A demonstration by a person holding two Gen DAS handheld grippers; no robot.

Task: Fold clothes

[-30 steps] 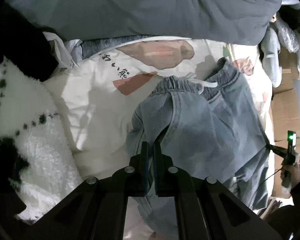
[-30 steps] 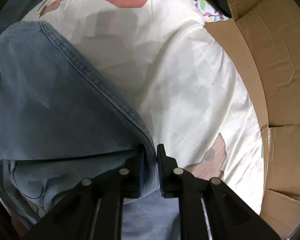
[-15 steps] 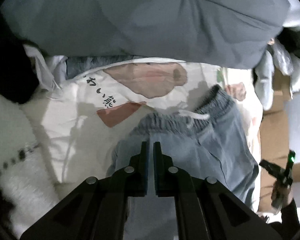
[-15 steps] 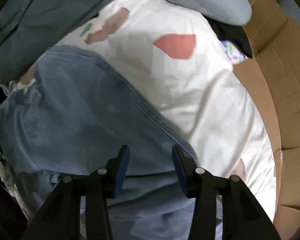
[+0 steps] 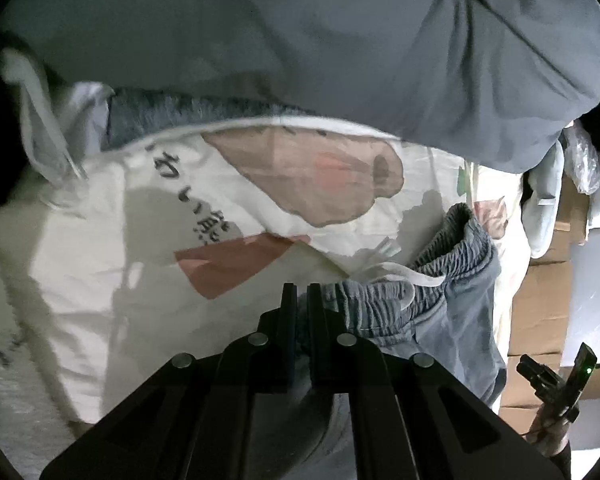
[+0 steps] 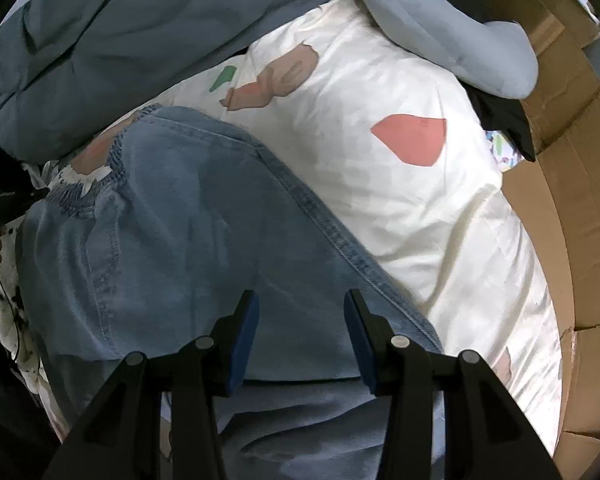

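Observation:
Light blue jeans (image 6: 204, 248) lie folded over on a white printed bedsheet (image 6: 420, 200). In the left wrist view their gathered waistband (image 5: 384, 300) with a white drawstring (image 5: 404, 272) bunches right beside my left gripper (image 5: 302, 296), which is shut on the denim at the waistband's edge, low over the sheet. My right gripper (image 6: 300, 308) hovers open above the jeans' leg near the stitched side seam (image 6: 340, 240), with nothing pinched between its blue pads (image 6: 244, 336). The right gripper (image 5: 556, 376) also shows at the lower right of the left wrist view.
A grey-blue duvet (image 5: 340, 40) is heaped along the far side of the bed. Cardboard boxes (image 6: 572, 184) stand along the bed's right edge. A pale blue padded garment (image 6: 452, 32) and dark clothes (image 6: 504, 116) lie at the far right. White fluffy fabric (image 5: 8, 380) sits at the left.
My right gripper let go of the jeans' edge, opened and lifted away. My left gripper, still shut, carried the waistband down toward the sheet.

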